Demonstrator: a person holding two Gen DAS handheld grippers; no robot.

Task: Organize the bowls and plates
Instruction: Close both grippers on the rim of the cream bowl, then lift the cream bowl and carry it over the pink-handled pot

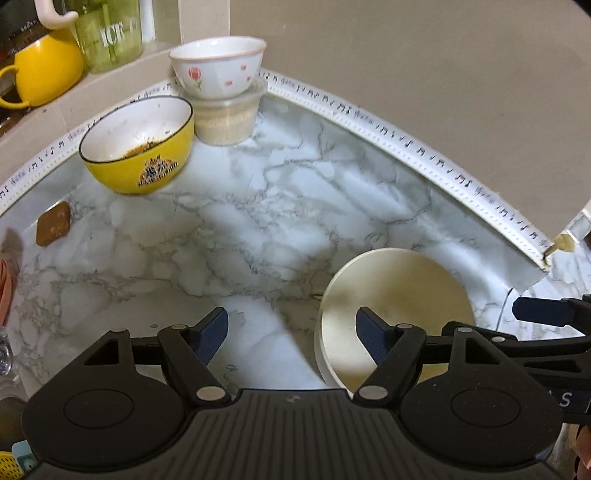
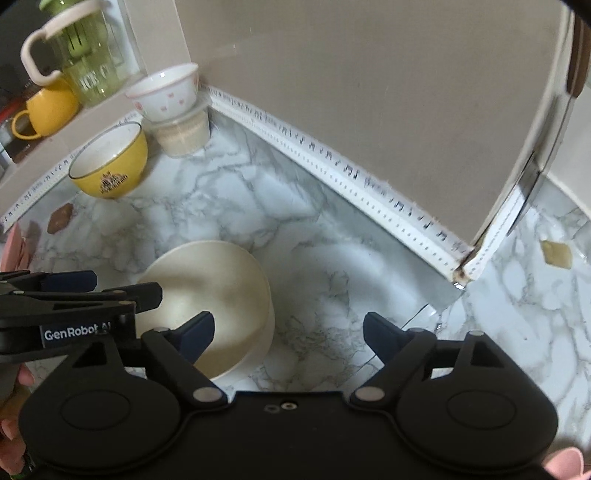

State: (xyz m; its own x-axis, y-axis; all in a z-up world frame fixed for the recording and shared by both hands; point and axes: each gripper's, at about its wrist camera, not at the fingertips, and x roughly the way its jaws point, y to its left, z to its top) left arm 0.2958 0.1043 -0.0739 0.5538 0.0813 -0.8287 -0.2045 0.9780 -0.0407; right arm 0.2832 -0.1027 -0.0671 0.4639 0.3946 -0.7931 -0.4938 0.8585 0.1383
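Left wrist view
L gripper (image 1: 291,334): jaws spread wide, nothing between them; hovers over marble counter (image 1: 236,229)
Cream bowl (image 1: 397,314): on counter, lower right; L gripper's right finger overlaps its rim area in view, contact can't be told
Yellow bowl (image 1: 138,146): far left near back edge, white inside w/ brown food residue, tilted a bit toward cam
Floral bowl (image 1: 218,68): white w/ red flowers, sits on top of a clear plastic tub (image 1: 225,118) in back corner, just beside yellow bowl
Brown patch (image 1: 53,223): flat on counter, left of centre, near yellow bowl
Yellow mug (image 1: 40,70) & green jar (image 1: 109,35): on ledge behind counter
R gripper (image 1: 546,314): one fingertip pokes in at right edge

Right wrist view
R gripper (image 2: 288,330): jaws apart, empty; its left finger over cream bowl (image 2: 214,288), right finger over bare counter (image 2: 332,229)
L gripper (image 2: 79,286): seen side-on at left, above cream bowl's left rim
Yellow bowl (image 2: 110,166): back left, well apart from cream bowl
Floral bowl (image 2: 164,94): on tub (image 2: 183,136) in corner
Trim strip (image 2: 332,162): white, patterned, runs along wall base
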